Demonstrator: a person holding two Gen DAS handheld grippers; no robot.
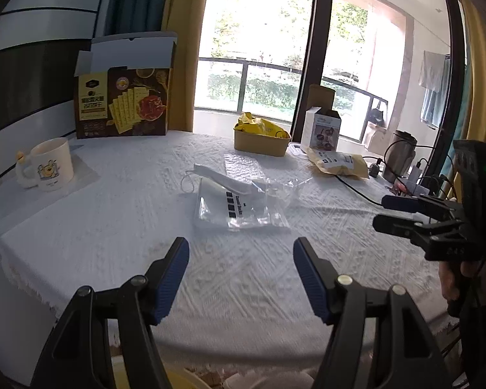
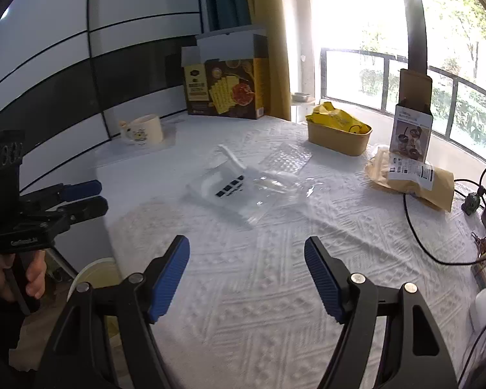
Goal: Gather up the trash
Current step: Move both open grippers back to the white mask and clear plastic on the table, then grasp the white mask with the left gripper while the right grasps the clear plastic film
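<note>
Foreground: left gripper (image 1: 241, 253) and right gripper (image 2: 247, 253), each held above the near edge of the white tablecloth (image 1: 230, 278), blue-padded fingers spread apart and holding nothing. Centre of table: clear plastic bag (image 1: 239, 206) with black printed squares, lying flat beside further crumpled transparent wrapping (image 2: 285, 159), well ahead of both grippers. Left: cartoon mug (image 1: 50, 165). Right: tan paper parcel (image 2: 411, 178) with a black cable (image 2: 414, 227) just beside it. Farther back: kraft container (image 1: 260, 142) holding a yellow bag (image 1: 259, 124), small upright carton (image 2: 411, 129), and open cracker box (image 1: 123, 103) by the window.
</note>
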